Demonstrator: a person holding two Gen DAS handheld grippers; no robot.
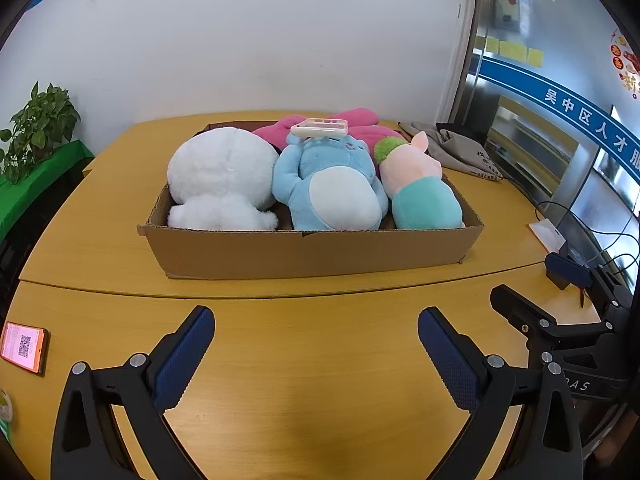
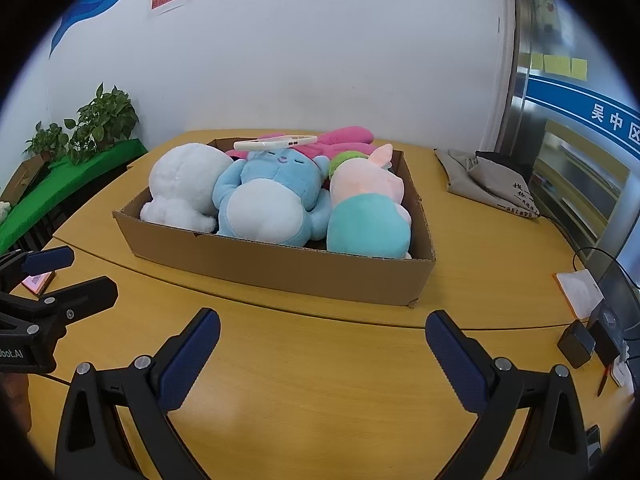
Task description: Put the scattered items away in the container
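Box [image 1: 312,248]: cardboard, mid-table, well ahead of both grippers; already packed wall to wall.
Toys: white plush [image 1: 222,178] at left, blue plush [image 1: 332,188] in the middle, pig [image 1: 420,196] at right, pink plush [image 1: 344,120] behind; all inside, bulging above the rim.
Phone case [image 1: 320,128]: white, lying flat on the blue plush's head, not down in the box; perched, nothing bracing it.
Left gripper [image 1: 316,344]: fingers spread wide, holding nothing, low over bare table.
Right gripper [image 2: 322,344]: fingers likewise wide apart and empty, just beside the left one.
Progress: likely near done; no loose toy visible on the table near the box.
Leftovers: grey bag [image 2: 488,184] right of the box and a phone [image 1: 24,346] at the near left edge; unclear whether either counts as scattered.
Risk, case: any nudge to the blue plush could tip the case off and over the far rim.
Risk, overfill: pushing more in would squeeze soft toys up and out, the pig first.
Risk, box: light cardboard, apt to slide on the smooth top if pressed from the front.
Risk, grippers: close together, so a reach across could knock one against the other.
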